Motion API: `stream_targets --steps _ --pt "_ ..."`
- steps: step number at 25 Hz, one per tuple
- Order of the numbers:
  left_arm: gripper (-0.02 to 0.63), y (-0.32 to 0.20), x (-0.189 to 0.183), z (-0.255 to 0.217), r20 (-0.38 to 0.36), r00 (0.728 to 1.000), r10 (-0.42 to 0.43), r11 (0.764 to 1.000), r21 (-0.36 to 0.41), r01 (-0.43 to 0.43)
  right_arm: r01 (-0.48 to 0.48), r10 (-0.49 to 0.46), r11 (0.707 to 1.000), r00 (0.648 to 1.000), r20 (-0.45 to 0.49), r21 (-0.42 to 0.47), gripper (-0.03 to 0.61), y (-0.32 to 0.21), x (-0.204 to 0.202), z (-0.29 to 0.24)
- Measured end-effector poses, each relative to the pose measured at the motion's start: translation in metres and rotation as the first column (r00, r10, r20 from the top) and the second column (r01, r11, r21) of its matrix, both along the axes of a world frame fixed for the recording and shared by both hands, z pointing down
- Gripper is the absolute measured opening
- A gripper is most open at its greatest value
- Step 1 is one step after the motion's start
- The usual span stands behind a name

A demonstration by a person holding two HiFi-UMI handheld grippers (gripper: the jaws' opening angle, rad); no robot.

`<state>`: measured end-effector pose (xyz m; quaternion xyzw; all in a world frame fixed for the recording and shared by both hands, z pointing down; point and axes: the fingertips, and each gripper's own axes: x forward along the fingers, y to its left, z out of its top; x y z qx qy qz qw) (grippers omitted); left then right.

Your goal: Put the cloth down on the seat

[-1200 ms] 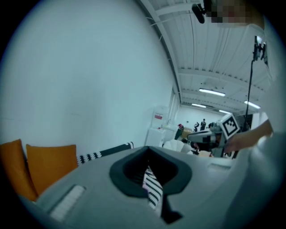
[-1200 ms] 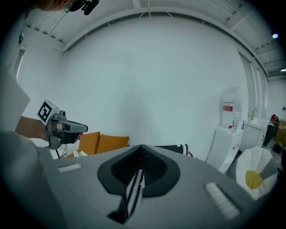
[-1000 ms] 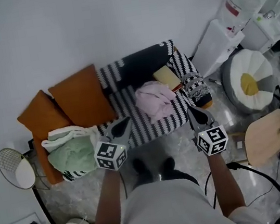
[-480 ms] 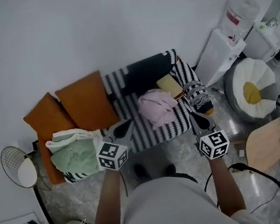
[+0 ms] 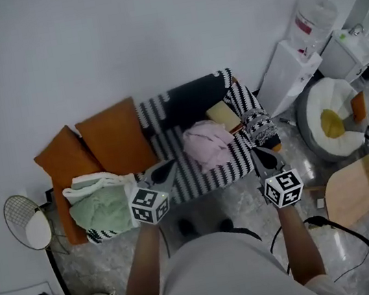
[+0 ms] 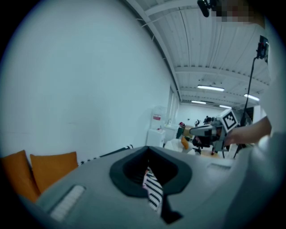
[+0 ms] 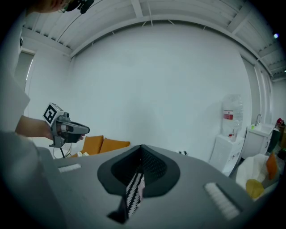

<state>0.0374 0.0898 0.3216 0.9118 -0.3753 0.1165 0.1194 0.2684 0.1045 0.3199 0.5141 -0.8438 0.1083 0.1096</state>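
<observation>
A black-and-white striped cloth [image 5: 206,171] lies spread over the right part of a small sofa's seat and backrest. My left gripper [image 5: 167,166] is shut on its front left edge. My right gripper [image 5: 255,152] is shut on its front right corner. A strip of the striped cloth [image 6: 153,188] shows pinched in the closed jaws of the left gripper [image 6: 149,166]. In the right gripper view the cloth [image 7: 133,193] is likewise pinched in the right gripper [image 7: 139,166]. A crumpled pink cloth [image 5: 206,140] rests on the striped one.
Two orange cushions [image 5: 115,137] lean at the sofa's left, with a green and white bundle [image 5: 101,206] in front. A patterned pillow [image 5: 259,123] and a yellow pad [image 5: 223,113] sit at the right end. A water dispenser [image 5: 294,63], a round cushion [image 5: 332,113] and a wooden stool [image 5: 350,191] stand to the right.
Both grippers keep their hold at the cloth's front edge. Only the head view has shifted slightly, so the sofa sits a little further right in it.
</observation>
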Motion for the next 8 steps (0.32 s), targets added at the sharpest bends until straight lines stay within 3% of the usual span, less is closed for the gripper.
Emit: stream_targets --steps 8 --pt "0.0 0.006 -0.008 -0.004 0.023 1.0 -0.001 1.0 0.02 0.0 0.004 -0.003 1.0 1.0 -0.015 0.009 0.005 0.012 0.004 -0.004"
